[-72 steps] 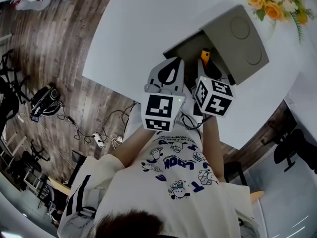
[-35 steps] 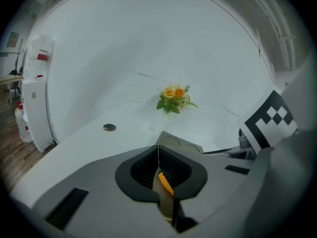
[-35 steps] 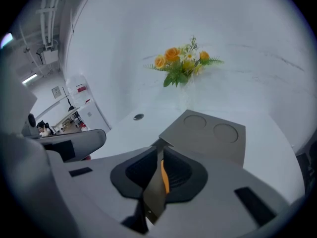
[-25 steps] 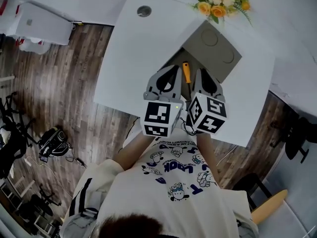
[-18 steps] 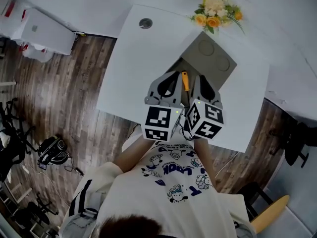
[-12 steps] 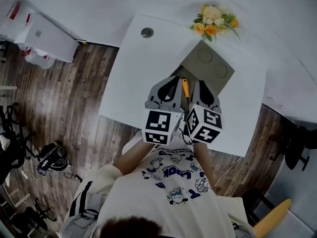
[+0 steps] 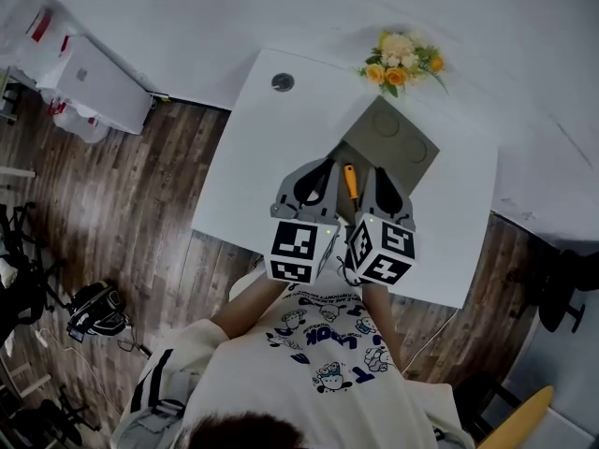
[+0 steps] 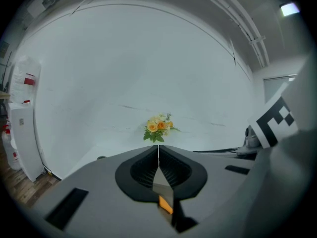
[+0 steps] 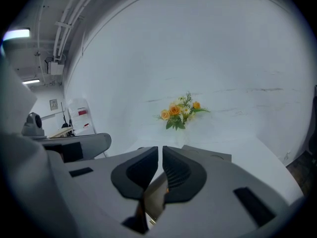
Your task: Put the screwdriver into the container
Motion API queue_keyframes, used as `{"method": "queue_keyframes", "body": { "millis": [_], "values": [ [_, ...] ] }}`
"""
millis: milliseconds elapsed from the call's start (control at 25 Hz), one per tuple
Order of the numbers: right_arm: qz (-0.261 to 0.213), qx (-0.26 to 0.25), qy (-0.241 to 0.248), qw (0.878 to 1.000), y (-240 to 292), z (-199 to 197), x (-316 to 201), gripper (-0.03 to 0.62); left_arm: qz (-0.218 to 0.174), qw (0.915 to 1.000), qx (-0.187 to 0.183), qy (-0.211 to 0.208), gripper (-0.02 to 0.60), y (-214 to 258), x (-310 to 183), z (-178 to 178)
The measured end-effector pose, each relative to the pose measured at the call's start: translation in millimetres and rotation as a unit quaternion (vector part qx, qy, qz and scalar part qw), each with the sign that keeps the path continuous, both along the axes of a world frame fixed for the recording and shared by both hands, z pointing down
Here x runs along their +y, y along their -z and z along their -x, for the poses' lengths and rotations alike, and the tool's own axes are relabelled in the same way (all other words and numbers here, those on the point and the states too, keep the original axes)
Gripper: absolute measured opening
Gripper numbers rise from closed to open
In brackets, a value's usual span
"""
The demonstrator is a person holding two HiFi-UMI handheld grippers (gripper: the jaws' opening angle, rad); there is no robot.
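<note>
The screwdriver (image 7: 349,181), orange-handled, lies inside the open grey container (image 7: 390,141) on the white table (image 7: 267,148), free of both grippers. My left gripper (image 7: 325,163) hovers just left of it and my right gripper (image 7: 378,170) just right of it, side by side over the container's near end. In the left gripper view the left gripper (image 8: 158,148) is shut with nothing in it, and an orange scrap of the screwdriver (image 8: 166,205) shows below the jaws. The right gripper (image 9: 161,148) is shut and empty too, above the grey container (image 9: 210,155).
A bunch of yellow and orange flowers (image 7: 401,63) stands at the table's far edge behind the container. A round grommet (image 7: 282,81) sits in the far left corner. A white cabinet (image 7: 94,87) stands on the wooden floor to the left.
The head view has drawn back, so the whole table and more floor show now. Both grippers stay side by side at the container, and the screwdriver lies between them as before.
</note>
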State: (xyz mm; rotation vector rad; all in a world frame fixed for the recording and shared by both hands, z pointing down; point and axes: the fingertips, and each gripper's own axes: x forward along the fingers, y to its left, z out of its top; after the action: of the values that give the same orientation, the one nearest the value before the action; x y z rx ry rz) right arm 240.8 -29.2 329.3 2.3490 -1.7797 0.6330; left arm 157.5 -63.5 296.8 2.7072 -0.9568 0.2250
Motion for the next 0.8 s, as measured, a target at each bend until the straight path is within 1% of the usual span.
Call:
{"method": "queue_keyframes", "body": {
  "millis": [560,800],
  "values": [
    [-0.004,0.01,-0.003,1.0,5,1,15,0.044,-0.005,1.0,0.005,-0.005,0.017,5,10,-2],
    [-0.002,0.011,0.002,1.0,5,1,16,0.044,-0.002,1.0,0.004,-0.004,0.017,3,13,-4]
  ]
}}
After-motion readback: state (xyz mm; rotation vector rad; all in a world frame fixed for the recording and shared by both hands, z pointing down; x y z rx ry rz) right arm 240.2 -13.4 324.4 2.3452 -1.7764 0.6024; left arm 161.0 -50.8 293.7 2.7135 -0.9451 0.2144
